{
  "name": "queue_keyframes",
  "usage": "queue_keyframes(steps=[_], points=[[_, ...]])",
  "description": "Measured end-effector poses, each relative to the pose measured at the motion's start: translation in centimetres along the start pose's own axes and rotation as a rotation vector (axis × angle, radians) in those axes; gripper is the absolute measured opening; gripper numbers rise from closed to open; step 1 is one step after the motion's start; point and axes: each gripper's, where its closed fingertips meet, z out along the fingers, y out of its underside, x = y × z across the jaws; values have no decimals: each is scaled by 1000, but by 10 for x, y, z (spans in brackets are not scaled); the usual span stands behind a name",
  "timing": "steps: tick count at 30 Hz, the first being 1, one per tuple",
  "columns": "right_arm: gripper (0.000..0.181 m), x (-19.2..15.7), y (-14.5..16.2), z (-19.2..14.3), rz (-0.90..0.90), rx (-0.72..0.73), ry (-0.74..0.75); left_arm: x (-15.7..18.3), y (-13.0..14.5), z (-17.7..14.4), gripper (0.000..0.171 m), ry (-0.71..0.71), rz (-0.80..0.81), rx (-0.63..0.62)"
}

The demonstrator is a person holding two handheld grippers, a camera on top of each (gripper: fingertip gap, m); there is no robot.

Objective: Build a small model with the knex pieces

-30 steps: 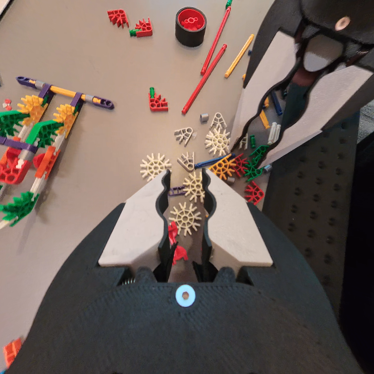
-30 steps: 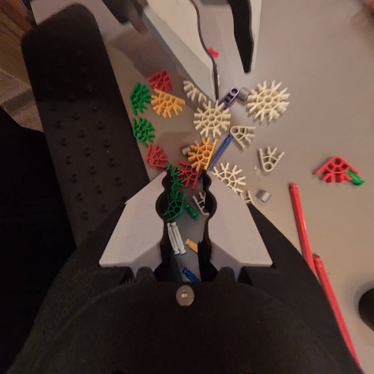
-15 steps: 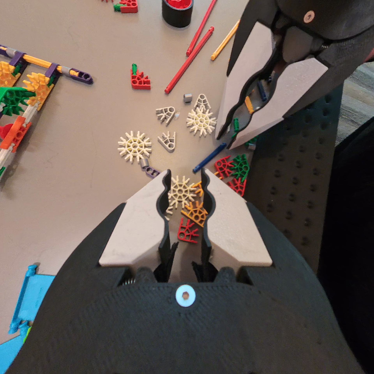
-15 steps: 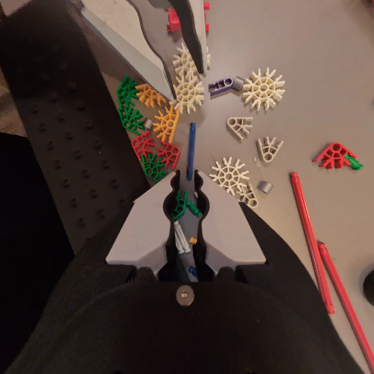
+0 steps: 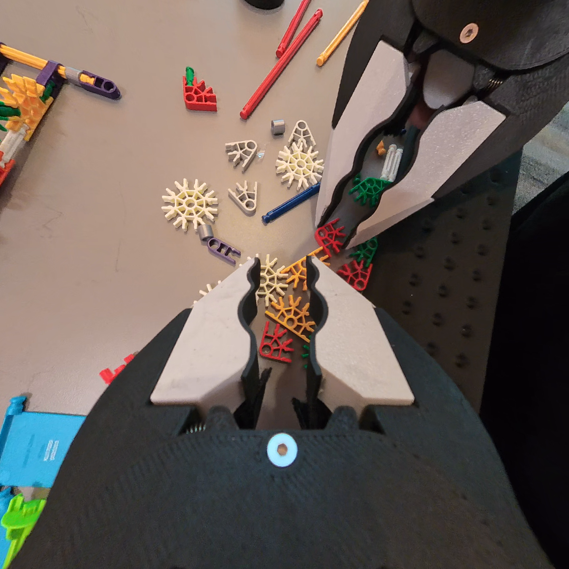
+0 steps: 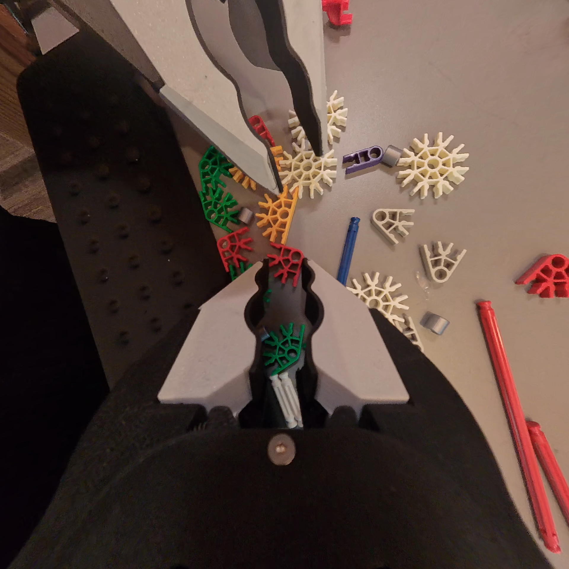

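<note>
Small plastic construction pieces lie piled on a grey table [image 5: 107, 277] by its edge. My left gripper [image 5: 282, 261] is open and empty, low over a white snowflake connector [image 5: 271, 283], an orange connector [image 5: 292, 314] and a red connector [image 5: 275, 341]. It also shows in the right wrist view [image 6: 298, 169], tips at a white snowflake connector [image 6: 308, 167]. My right gripper [image 6: 284, 263] is open, holding nothing, with a red connector [image 6: 286, 261] at its tips and a green connector [image 6: 283, 348] and white rods [image 6: 288, 397] under its fingers. It also shows in the left wrist view [image 5: 334, 234].
A black perforated mat [image 5: 446, 292] [image 6: 107, 215] borders the table beside the pile. Red rods [image 5: 280, 61] [image 6: 517, 415], a blue rod [image 5: 291, 201] [image 6: 346, 249], a purple clip [image 5: 221, 246] and grey connectors lie nearby. A built model [image 5: 21, 101] stands left, a blue plastic part [image 5: 27, 446] near left. The gap from one gripper's tips to the other's is roughly 5 centimetres. Both grippers' tips are roughly 20 centimetres from the built model [image 5: 21, 101].
My left gripper has drawn back toward the table edge, now over the orange and red connectors. My right gripper has moved forward to the red connector. The two grippers' tips are closer together.
</note>
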Motion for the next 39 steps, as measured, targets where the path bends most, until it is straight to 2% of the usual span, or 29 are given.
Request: queue_keyframes(steps=[5, 9, 10, 13, 16, 19, 21, 23, 26, 30, 36, 39], points=[[18, 11, -3, -16, 71, 56, 16, -8, -8, -2, 26, -19, -8, 39], [18, 65, -7, -52, 208, 155, 128, -22, -37, 2, 27, -43, 19, 94], [1, 82, -5, -59, 246, 168, 155, -26, -48, 6, 27, -48, 26, 113], [0, 121, -3, -68, 340, 201, 188, -43, -71, 30, 26, -68, 45, 118], [0, 140, -1, -68, 356, 181, 217, -52, -82, 60, 27, -58, 94, 63], [2, 144, -3, -73, 324, 180, 248, -59, -84, 73, 26, -50, 134, 21], [13, 141, 2, -72, 307, 143, 238, -58, -86, 73, 26, -13, 124, 30], [20, 130, 2, -65, 300, 149, 177, -59, -83, 73, 25, -6, 128, 22], [27, 123, 9, -51, 227, 98, 188, -59, -80, 76, 25, 1, 135, 9], [21, 122, 18, -40, 195, 35, 212, -60, -81, 80, 26, -16, 158, -4], [20, 118, 23, -41, 160, 29, 173, -48, -89, 79, 27, 38, 204, 16], [20, 105, 22, -44, 36, 26, 121, -33, -90, 79, 27, 91, 243, 11]])
